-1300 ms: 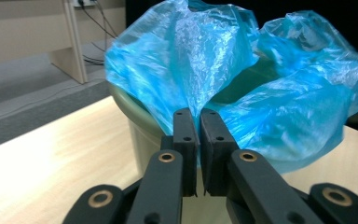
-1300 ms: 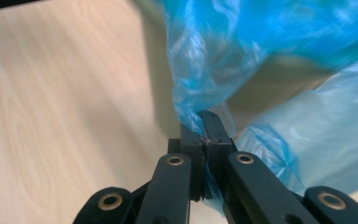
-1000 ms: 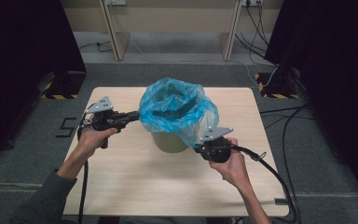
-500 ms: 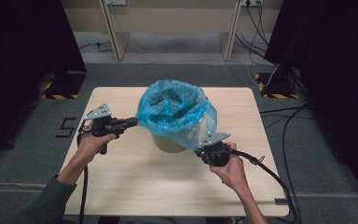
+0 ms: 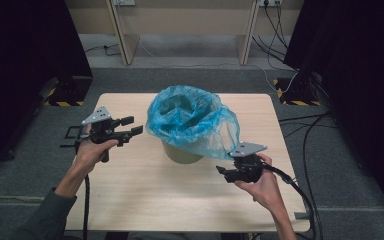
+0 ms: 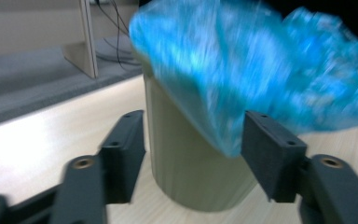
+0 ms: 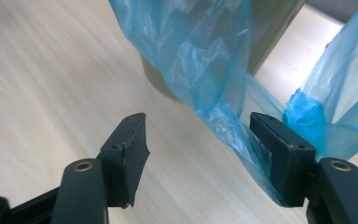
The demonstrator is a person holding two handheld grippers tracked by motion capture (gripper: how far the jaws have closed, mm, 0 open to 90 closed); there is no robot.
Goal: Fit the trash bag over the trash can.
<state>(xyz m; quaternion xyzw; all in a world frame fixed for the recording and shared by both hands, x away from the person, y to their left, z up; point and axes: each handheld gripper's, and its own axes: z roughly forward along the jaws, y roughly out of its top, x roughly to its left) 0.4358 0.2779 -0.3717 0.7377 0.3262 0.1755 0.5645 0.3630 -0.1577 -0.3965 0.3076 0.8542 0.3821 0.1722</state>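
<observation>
A blue plastic bag (image 5: 190, 117) lines a beige bin (image 5: 180, 154) in the middle of the wooden table (image 5: 145, 200), its rim folded loosely over the bin's edge. My left gripper (image 5: 136, 125) sits just left of the bag; its jaws have just been opening and are open. In the left gripper view, the bin (image 6: 186, 172) and bag (image 6: 261, 70) stand beyond the left gripper (image 6: 193, 140). My right gripper (image 5: 222, 173) is at the bin's front right, jaws just opened. In its view, the bag's hanging edge (image 7: 233, 130) lies between the right gripper's (image 7: 200, 144) jaws, against one pad only.
Desk legs (image 5: 120, 35) and a tangle of cables (image 5: 305, 125) sit on the grey floor beyond and right of the table. Dark curtains (image 5: 25, 60) close in both sides. Bare tabletop lies in front of the bin.
Both grippers were shut on the bag's rim; now both are open and the film has slackened. The right gripper has shifted a little right and toward the person.
</observation>
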